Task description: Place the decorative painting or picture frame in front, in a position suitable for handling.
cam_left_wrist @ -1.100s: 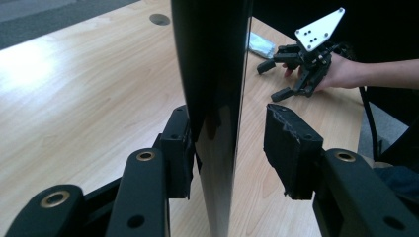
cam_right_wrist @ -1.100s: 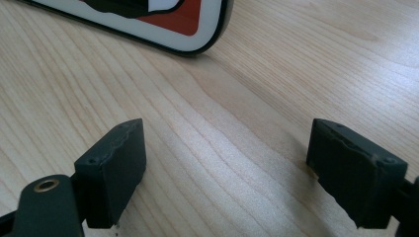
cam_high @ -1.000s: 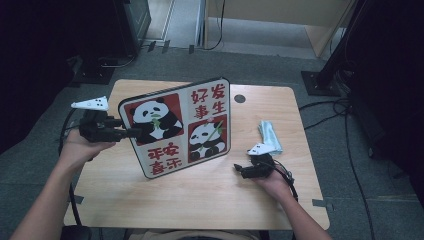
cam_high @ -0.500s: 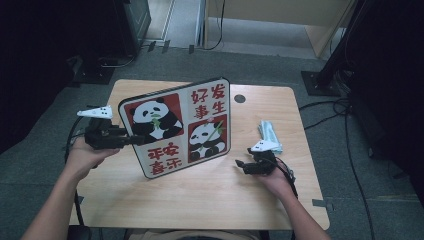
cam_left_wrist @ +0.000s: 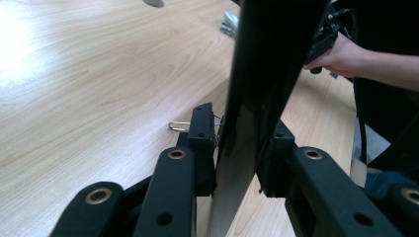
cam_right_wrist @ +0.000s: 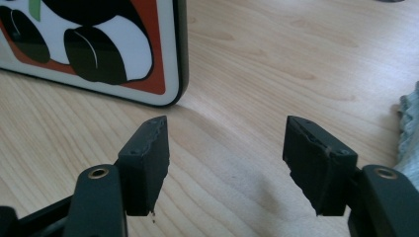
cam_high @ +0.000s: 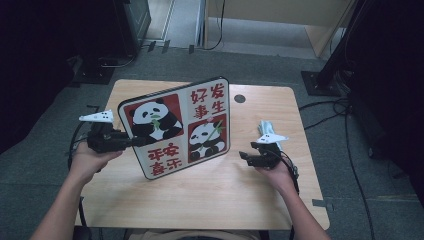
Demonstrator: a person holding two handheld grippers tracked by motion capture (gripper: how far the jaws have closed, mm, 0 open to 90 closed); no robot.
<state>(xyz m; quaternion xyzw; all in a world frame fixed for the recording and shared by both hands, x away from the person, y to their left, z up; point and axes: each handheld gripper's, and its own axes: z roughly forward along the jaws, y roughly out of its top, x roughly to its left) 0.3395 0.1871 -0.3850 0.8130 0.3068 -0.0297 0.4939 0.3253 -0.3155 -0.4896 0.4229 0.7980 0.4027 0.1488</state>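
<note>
The left hand-held gripper (cam_high: 131, 142) clamps the stiff, flat panda board (cam_high: 177, 127) by its edge — jaws just closing — while the right hand-held gripper (cam_high: 245, 157) waits, jaws apart.

Panda board (cam_left_wrist: 257, 74) — top cut off by the upper edge in the left tool view. Pale bundle (cam_right_wrist: 409, 133) — cropped at the right edge, kind indeterminate.
</note>
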